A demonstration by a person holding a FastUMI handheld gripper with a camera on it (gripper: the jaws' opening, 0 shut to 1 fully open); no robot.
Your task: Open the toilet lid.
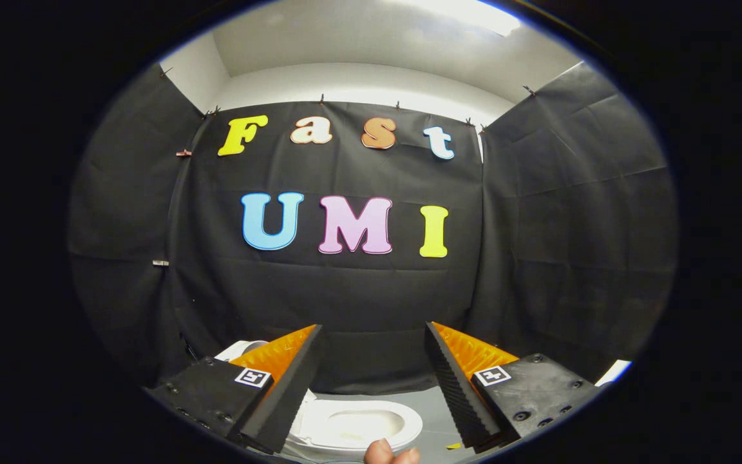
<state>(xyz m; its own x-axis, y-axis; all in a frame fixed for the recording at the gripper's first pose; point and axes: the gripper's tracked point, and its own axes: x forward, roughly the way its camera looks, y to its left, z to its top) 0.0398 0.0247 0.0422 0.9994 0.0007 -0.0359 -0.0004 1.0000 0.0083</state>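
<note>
With its fingers spread wide on nothing, the gripper (374, 361) sits high above the toilet (351, 425) and risks missing the lid.

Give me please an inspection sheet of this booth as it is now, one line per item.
Surface: grey floor under the toilet.
Job's things: white toilet below and between the fingers, bowl visible, so the seat opening is uncovered; part of the lid seems raised behind the left finger.
Clutter: small yellow scrap on the floor.
Grippers: gripper open, fingers wide apart, holding nothing, above the toilet.
Cables: nothing seen.
Surroundings: black cloth wall on three sides; a fingertip by the bowl's near rim.
</note>
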